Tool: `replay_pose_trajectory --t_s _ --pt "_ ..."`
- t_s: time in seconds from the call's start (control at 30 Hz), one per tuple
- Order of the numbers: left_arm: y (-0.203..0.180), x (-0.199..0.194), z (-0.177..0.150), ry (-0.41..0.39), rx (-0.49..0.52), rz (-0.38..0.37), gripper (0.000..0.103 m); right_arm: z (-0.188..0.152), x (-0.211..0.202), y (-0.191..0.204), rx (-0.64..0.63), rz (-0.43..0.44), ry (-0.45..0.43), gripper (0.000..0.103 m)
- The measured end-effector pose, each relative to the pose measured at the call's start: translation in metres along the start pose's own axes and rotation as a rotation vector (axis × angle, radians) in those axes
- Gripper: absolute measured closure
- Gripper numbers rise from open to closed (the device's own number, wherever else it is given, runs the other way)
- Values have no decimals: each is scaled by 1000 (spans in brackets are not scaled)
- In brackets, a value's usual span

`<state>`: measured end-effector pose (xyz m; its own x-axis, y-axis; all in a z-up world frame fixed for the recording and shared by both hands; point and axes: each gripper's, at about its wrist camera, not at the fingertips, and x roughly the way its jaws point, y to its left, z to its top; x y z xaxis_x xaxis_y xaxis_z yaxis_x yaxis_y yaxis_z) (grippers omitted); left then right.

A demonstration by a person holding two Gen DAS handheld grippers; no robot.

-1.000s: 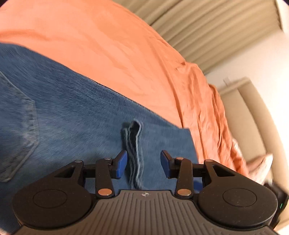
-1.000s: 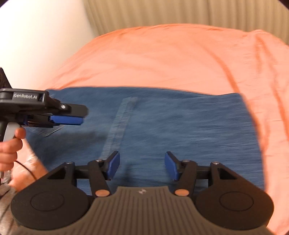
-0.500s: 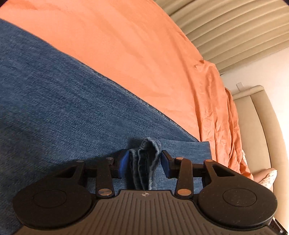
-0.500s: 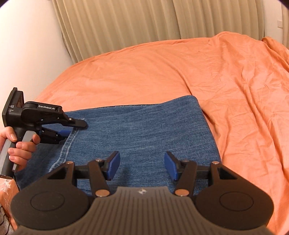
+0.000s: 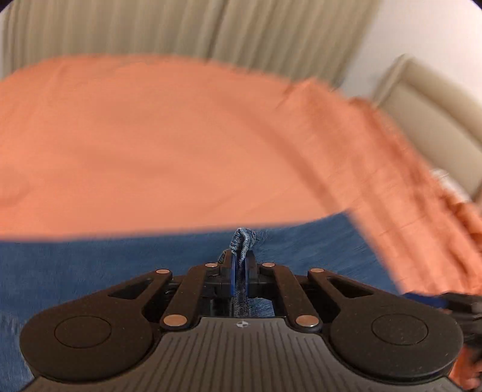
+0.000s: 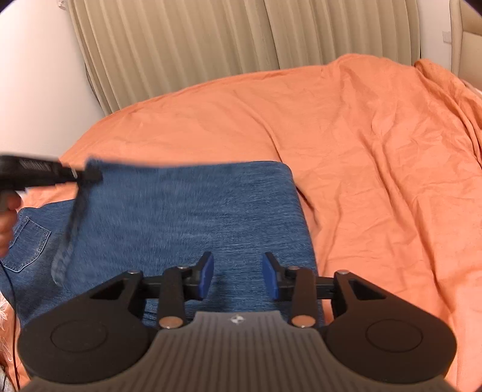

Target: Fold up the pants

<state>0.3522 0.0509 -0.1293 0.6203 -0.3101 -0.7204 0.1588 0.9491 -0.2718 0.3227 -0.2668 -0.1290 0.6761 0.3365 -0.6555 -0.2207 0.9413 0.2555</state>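
Left gripper (image 5: 240, 276), clamped on a bunched hem of the pants (image 6: 186, 211) lying on the orange bedspread (image 6: 361, 144), lifts that corner at ten o'clock of the spread-jawed, empty right gripper (image 6: 238, 276), apparently the farther hand.

no legible text anywhere

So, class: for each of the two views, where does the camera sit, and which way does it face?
Left wrist: on the left gripper, facing the bedspread and curtains; fingers shut on the jeans.
Right wrist: on the right gripper, open above the jeans, facing the curtains; a hand shows.
Shared: jeans, bedspread, curtains, and each other's gripper.
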Motion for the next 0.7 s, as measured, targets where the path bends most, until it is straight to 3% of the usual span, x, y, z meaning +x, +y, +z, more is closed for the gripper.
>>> replay_pose_trajectory --t_s 0.1,0.27,0.47,0.7 --pt "15 18 -12 35 -60 7 97 6 9 -5 -6 -11 22 89" --pt "15 26 -16 44 -73 16 97 44 30 -15 -10 -30 8 98" --pt "19 35 -13 49 -89 -14 95 95 90 -21 12 -44 24 101" --pt "30 46 -18 68 -95 -42 93 87 149 -37 30 -117 140 103"
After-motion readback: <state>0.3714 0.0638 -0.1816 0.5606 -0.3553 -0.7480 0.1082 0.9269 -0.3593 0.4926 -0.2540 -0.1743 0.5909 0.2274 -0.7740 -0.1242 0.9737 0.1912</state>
